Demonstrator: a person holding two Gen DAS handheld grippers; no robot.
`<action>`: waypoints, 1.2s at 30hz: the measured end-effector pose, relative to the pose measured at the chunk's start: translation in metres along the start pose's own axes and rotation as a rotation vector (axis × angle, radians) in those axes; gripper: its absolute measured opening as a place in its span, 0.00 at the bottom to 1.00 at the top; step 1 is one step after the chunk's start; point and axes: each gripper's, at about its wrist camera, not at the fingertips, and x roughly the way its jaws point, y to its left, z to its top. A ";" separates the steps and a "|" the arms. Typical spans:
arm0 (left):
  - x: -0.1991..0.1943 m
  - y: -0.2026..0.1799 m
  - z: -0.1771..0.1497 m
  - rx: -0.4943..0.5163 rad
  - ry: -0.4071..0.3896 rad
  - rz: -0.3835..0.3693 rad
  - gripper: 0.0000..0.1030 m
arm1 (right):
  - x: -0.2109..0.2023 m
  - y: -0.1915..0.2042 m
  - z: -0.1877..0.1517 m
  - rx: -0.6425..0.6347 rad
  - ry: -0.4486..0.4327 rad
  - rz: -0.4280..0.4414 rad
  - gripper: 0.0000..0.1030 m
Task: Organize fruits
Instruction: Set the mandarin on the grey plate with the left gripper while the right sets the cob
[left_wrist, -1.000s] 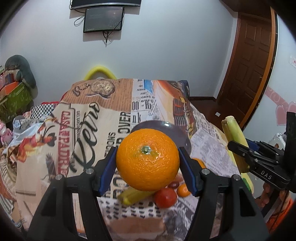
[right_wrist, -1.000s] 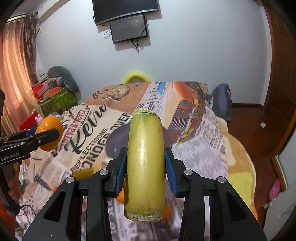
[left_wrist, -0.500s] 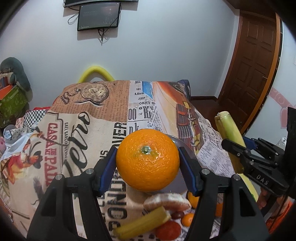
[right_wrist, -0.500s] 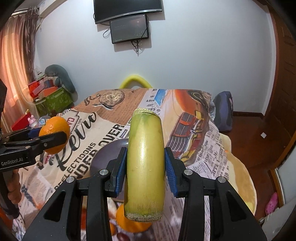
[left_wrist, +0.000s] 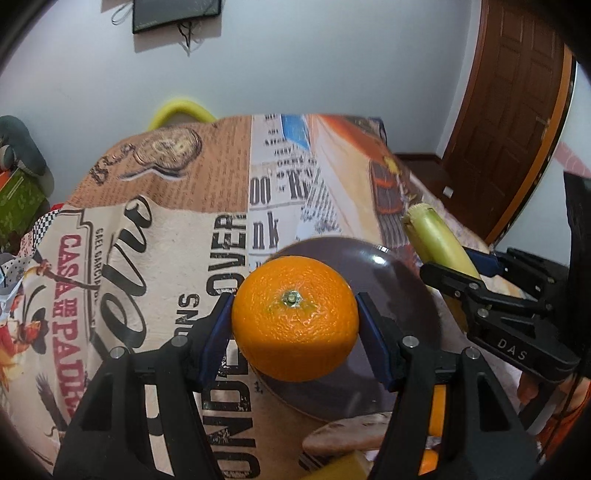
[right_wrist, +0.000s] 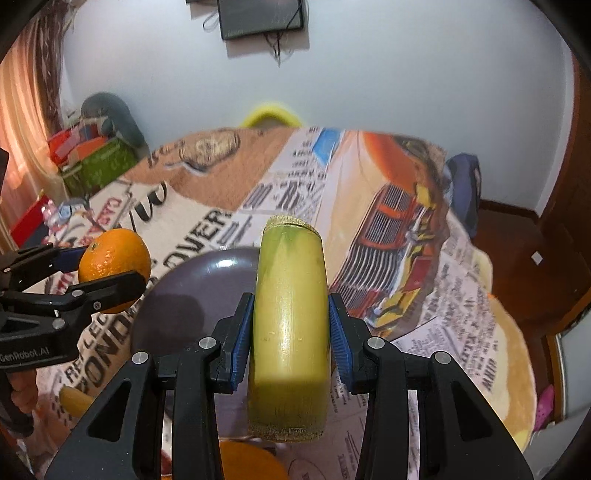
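**Both tongs loaded above the plate**

The left tongs (left_wrist: 295, 321) are clenched on an orange (left_wrist: 294, 319), blue pads pressing its two sides, stem end facing the camera. The orange hangs in the air over the near left edge of a dark plate (left_wrist: 391, 288). From the right wrist view the same orange (right_wrist: 114, 269) sits between the left tongs (right_wrist: 110, 269) just left of the plate (right_wrist: 177, 306), clear of its surface.

The right tongs (right_wrist: 291, 328) grip a yellow-green cane stalk (right_wrist: 290, 325) around its middle; the stalk lies lengthwise between the pads, its cut ends pointing away from and toward the camera, over the plate's right side. In the left wrist view the stalk (left_wrist: 439, 251) slants up out of the right tongs (left_wrist: 461, 280) just right of the plate.

The plate rests on a tabletop (left_wrist: 166, 258) covered with a cloth printed in newspaper text and a red truck. Near its close edge lie more fruit: a second orange (right_wrist: 251, 461) below the stalk, a yellow piece (right_wrist: 75, 400) at the left, and a pale brownish item (left_wrist: 343, 432) just in front of the plate. A wooden door (left_wrist: 517, 110) stands at the right, and a dark screen (right_wrist: 260, 16) hangs on the far wall
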 end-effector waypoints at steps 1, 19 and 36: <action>0.005 0.000 0.000 0.004 0.015 0.003 0.63 | 0.004 -0.001 0.000 -0.003 0.013 0.001 0.35; 0.060 -0.004 -0.007 0.014 0.187 -0.005 0.63 | 0.047 0.000 -0.003 -0.071 0.164 0.032 0.35; 0.012 -0.012 -0.007 0.044 0.104 0.018 0.82 | 0.012 0.011 0.002 -0.095 0.111 0.001 0.36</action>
